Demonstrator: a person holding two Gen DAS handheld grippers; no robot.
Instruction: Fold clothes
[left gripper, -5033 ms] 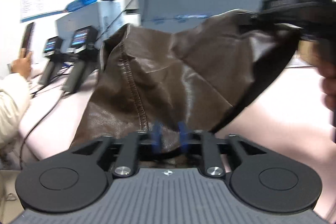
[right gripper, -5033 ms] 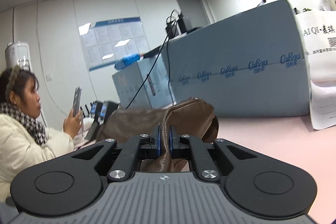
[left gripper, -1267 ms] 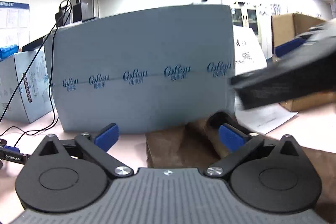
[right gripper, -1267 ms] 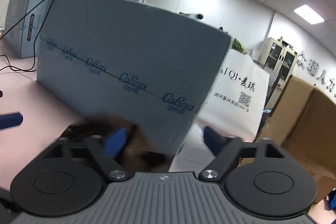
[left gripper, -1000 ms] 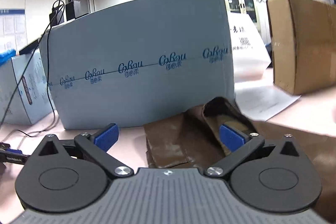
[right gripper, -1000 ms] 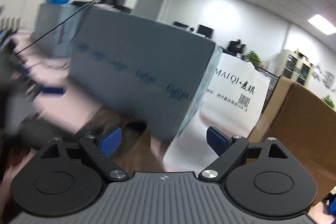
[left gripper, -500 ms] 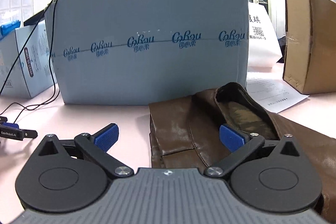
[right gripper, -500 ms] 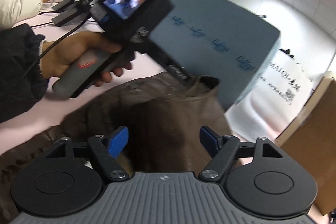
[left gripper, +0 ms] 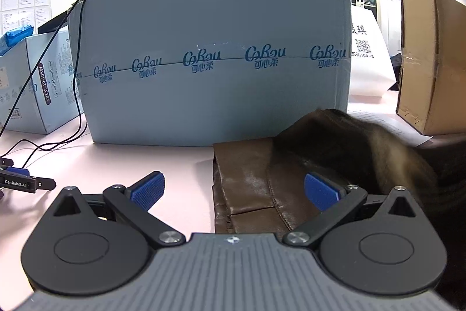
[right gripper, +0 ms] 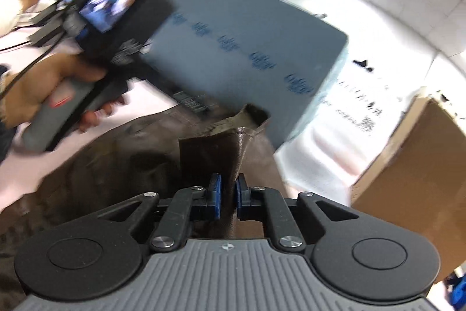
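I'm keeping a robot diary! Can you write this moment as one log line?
task: fold clothes | left claw: open over brown leather garment | right claw: shut on garment edge | surface: pink table

Bright ceiling-lit fisheye views; left sharp, right smeared by motion blur.

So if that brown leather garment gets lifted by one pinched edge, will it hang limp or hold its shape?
Probably in between. The brown leather garment stands up in a stiff flap above the right gripper, so the hide looks thick. It still lies in soft creases on the pink table, so it should drape. Its glossy surface may slip.
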